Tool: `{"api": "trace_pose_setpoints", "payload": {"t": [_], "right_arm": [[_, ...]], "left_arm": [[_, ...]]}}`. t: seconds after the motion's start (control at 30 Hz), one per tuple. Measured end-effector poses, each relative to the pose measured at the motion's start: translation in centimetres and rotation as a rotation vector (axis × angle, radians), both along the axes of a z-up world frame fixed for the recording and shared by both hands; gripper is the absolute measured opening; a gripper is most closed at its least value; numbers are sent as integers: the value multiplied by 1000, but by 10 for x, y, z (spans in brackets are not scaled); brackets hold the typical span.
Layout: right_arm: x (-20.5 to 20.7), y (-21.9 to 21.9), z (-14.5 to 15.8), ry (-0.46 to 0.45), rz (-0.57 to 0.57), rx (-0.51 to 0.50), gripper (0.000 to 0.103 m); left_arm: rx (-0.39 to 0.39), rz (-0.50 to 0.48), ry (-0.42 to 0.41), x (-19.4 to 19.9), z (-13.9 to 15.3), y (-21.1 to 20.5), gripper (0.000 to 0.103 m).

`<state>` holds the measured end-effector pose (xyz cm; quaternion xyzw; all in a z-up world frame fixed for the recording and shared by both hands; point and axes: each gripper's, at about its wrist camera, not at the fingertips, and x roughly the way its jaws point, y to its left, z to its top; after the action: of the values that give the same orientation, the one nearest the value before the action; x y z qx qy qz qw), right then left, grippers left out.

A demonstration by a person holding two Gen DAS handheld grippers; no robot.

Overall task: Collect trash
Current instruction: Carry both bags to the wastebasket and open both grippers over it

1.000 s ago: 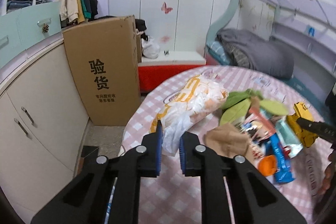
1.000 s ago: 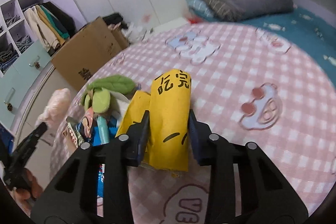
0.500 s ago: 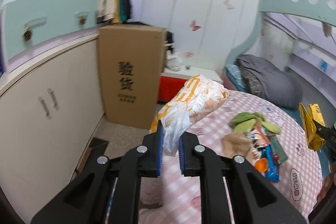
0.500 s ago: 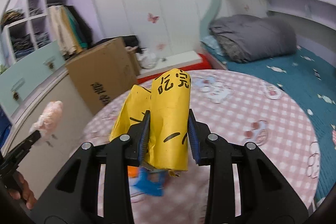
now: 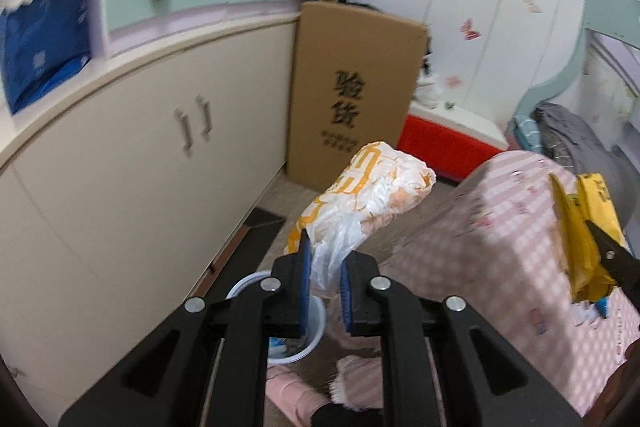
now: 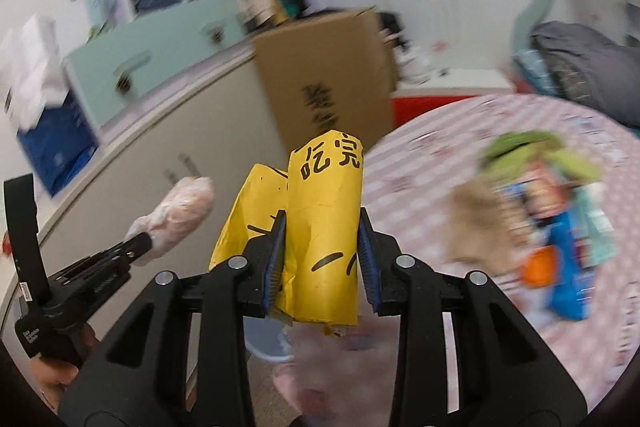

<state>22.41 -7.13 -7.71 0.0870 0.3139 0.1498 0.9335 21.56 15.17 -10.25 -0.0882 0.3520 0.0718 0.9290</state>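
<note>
Two pieces of trash are in hand, one per gripper, and both hang off the table edge over the floor. At far left a cream cabinet point(image 5: 132, 163) runs along the wall, with a cardboard box point(image 5: 352, 99) leaning at its end. Just beside the cabinet foot stands a white bin point(image 5: 310, 343), low in the left wrist view and partly hidden behind the fingers; some scraps seem to lie in it, though blur hides what they are. The left gripper point(image 5: 323, 285) is clenched on the twisted neck of a plastic bag point(image 5: 368, 203), white with orange print, which juts forward above the bin and the floor strip. The right gripper point(image 6: 322, 263) is clamped on a yellow paper roll point(image 6: 324, 227) with black lettering, held upright between the pads; in the left wrist view it hangs at the right margin above the table. To the right, the pink checked table point(image 6: 436, 163) bears a blurred heap of wrappers point(image 6: 560, 211), green, blue and orange, with a brown scrap point(image 6: 476, 223) beside it. Judged from this, the task is partway: two items are lifted and near the bin but not yet dropped, and the heap remains to be cleared. Room is narrow: the bin sits in a strip of floor between cabinet and table edge, with pink slippers point(image 5: 296, 393) close by, so both loads must come down within that gap.
</note>
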Motion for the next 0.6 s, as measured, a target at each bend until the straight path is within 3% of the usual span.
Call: {"api": "trace_pose_setpoints", "payload": {"t": [0.3, 0.6], "right_arm": [[25, 102, -52, 74, 170, -56, 33], [55, 138, -105, 142, 178, -84, 33]], "left_arm": [[5, 106, 126, 8, -60, 59, 12], [4, 149, 221, 39, -113, 86, 12]]}}
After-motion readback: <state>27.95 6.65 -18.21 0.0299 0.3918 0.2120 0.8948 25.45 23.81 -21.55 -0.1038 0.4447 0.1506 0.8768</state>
